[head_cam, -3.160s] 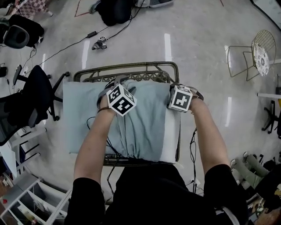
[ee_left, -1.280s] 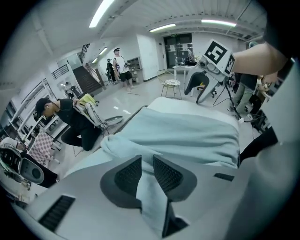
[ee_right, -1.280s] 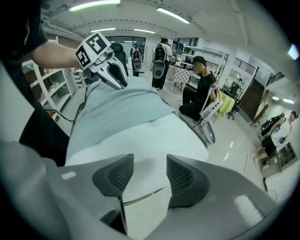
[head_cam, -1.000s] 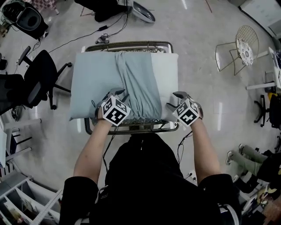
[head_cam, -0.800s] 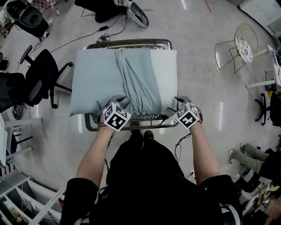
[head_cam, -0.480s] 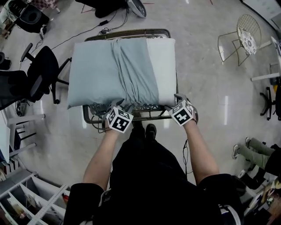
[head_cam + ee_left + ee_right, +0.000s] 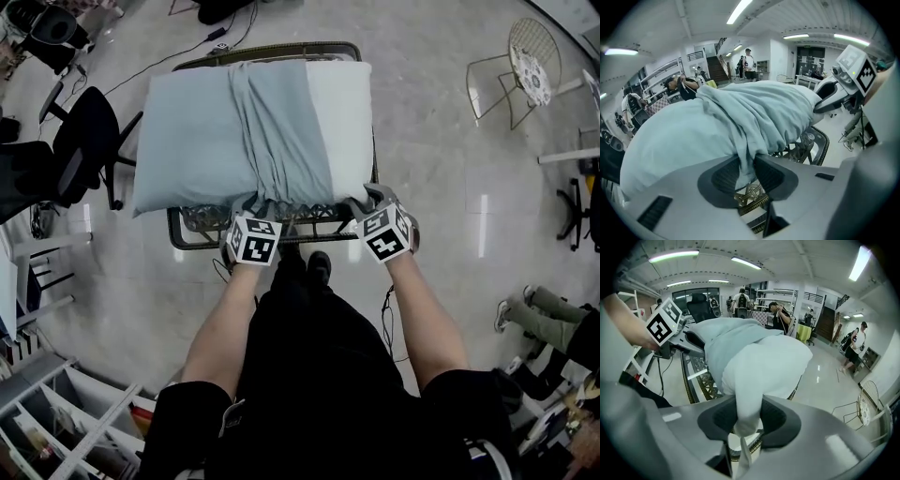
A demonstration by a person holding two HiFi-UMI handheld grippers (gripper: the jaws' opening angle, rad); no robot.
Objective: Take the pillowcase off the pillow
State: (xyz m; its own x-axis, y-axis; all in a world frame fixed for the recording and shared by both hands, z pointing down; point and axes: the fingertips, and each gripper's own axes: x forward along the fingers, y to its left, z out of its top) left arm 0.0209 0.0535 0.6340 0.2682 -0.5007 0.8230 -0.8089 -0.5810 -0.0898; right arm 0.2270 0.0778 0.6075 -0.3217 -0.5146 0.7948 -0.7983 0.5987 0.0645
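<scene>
Head view: your left gripper (image 7: 255, 208) and right gripper (image 7: 364, 201) meet the near edge of a white rectangular pillow (image 7: 339, 122) lying on a dark woven wicker table (image 7: 314, 228); its pale blue fabric pillowcase (image 7: 206, 131) leaves the right end bare. Left gripper view: your jaws, just now closing, pinch a bunched fold of pillowcase. Right gripper view: your jaws, just now closing, clamp the pillow's white corner.

Pillow (image 7: 339, 122) hides most of the wicker stand (image 7: 201, 222)
</scene>
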